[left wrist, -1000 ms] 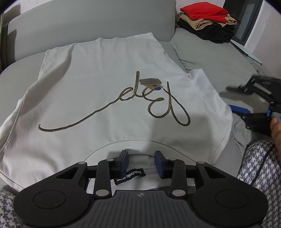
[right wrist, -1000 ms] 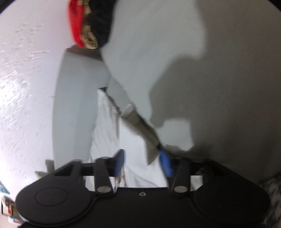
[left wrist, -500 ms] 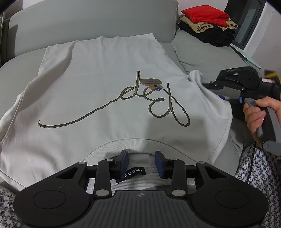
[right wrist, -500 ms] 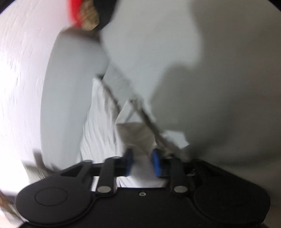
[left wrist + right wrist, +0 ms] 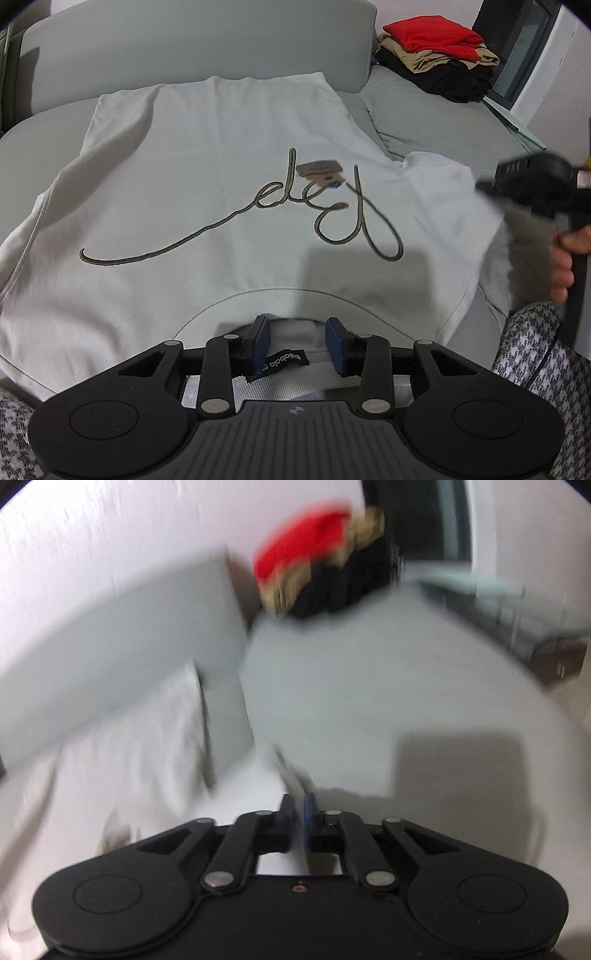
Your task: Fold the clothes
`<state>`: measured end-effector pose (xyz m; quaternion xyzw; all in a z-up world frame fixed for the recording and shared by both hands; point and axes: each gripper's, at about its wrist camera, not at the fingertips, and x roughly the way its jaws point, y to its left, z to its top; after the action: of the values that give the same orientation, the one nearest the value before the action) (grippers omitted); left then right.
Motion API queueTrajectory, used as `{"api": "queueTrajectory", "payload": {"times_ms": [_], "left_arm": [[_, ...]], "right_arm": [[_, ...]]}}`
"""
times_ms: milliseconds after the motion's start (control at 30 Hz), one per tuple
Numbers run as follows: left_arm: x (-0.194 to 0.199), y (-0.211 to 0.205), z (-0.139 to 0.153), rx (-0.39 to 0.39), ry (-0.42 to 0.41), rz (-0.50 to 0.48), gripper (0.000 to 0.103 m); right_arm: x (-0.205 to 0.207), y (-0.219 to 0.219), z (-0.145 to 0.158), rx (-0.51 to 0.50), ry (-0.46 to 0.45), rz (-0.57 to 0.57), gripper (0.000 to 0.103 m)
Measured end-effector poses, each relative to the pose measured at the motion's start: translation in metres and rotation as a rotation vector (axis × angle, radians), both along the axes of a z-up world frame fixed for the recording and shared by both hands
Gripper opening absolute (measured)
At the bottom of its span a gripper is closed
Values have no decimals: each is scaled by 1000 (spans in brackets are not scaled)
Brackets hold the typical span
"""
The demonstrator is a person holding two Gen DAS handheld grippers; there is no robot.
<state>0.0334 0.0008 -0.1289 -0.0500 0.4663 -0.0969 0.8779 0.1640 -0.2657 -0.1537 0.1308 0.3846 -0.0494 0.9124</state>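
Note:
A pale grey T-shirt [image 5: 221,177] with a script design lies spread flat on the sofa, neck nearest me. My left gripper [image 5: 297,345] sits at the collar [image 5: 258,299], jaws apart, with the back of the neckband and its black label [image 5: 282,363] lying loose between them. At the right edge of the left wrist view, a hand [image 5: 569,258] holds my right gripper [image 5: 487,186] at the shirt's sleeve [image 5: 443,192]. In the blurred right wrist view, the right gripper [image 5: 299,812] is nearly closed on a thin strip of that sleeve [image 5: 291,775].
A stack of folded clothes [image 5: 436,37], red on top, sits at the sofa's far right, also in the right wrist view as folded clothes [image 5: 317,535]. The grey sofa backrest [image 5: 184,44] runs behind the shirt. A brown hang tag [image 5: 319,171] lies on the print. Houndstooth trousers [image 5: 535,343] border the near right.
The right gripper closed on the sleeve, rolled upright and rose to the right, lifting the sleeve edge. The left gripper and the shirt body stayed still.

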Motion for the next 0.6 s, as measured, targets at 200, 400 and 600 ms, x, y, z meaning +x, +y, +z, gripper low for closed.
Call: {"api": "queueTrajectory", "payload": {"times_ms": [200,400,600], "left_arm": [[1,0,-1,-2,2,1,37],[0,-2,0,5,2,1,37],[0,-2,1,8,4,1,38]], "right_arm": [[-14,-73,0,457,-22,-174,48],[0,-103,-34,787,111,-188,47],[23,-80,-43,624,121,-244,2]]}}
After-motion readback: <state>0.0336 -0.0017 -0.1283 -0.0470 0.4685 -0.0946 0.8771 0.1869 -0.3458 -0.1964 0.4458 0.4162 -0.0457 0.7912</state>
